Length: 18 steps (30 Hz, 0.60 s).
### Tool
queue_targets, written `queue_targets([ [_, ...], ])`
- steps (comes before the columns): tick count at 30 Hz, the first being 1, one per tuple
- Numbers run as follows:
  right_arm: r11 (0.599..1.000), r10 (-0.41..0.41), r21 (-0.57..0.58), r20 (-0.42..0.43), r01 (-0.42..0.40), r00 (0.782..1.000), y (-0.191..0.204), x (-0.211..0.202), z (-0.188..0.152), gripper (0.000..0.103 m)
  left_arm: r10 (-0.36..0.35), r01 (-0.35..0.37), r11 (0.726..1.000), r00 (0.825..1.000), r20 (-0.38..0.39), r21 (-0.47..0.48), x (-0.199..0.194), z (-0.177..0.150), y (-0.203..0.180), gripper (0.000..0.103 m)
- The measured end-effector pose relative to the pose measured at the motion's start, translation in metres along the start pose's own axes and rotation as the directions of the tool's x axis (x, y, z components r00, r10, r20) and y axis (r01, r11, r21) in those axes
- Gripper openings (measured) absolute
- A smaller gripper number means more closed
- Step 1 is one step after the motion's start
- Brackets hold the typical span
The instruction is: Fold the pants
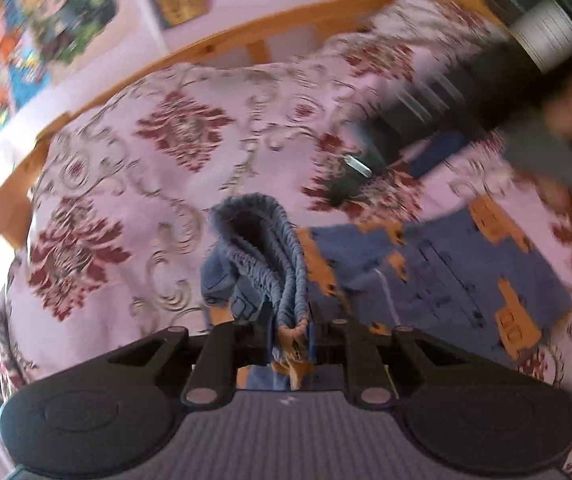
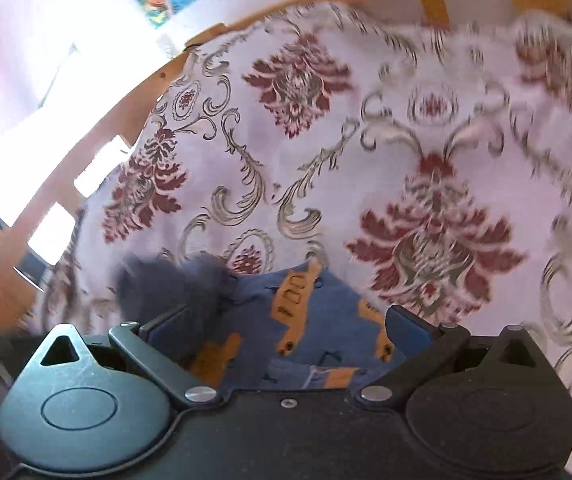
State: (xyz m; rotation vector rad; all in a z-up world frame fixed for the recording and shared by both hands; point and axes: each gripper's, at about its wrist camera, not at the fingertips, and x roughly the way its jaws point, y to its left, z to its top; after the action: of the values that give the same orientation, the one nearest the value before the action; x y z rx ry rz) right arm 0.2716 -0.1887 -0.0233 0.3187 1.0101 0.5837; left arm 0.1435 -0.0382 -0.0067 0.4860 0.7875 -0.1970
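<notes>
Pants lie on the patterned bedspread, stretching toward 3 o'clock in the left view. Left tool is clamped on their bunched waistband. Right tool hangs above them, jaws apart.
</notes>
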Motion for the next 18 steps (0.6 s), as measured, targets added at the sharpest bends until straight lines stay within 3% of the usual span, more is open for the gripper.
queue_targets([
  [8, 0.982, 0.139, 0.143, -0.136, -0.119, 0.981, -0.006, 0.011, -0.012, 0.100, 0.036, -0.034, 0.991, 0.999, -0.008, 0.128, 0.007, -0.013, -0.056, 0.018],
  [13, 0.985, 0.121, 0.144, -0.147, -0.100, 0.982, 0.001, 0.017, -0.019, 0.098, 0.069, -0.069, 0.981, 0.998, 0.009, 0.179, 0.006, -0.017, -0.071, 0.018],
  [18, 0.985, 0.091, 0.160, -0.153, -0.066, 0.984, 0.000, 0.019, -0.026, 0.075, 0.082, -0.087, 0.975, 0.996, 0.035, 0.206, 0.001, -0.017, -0.078, 0.019],
])
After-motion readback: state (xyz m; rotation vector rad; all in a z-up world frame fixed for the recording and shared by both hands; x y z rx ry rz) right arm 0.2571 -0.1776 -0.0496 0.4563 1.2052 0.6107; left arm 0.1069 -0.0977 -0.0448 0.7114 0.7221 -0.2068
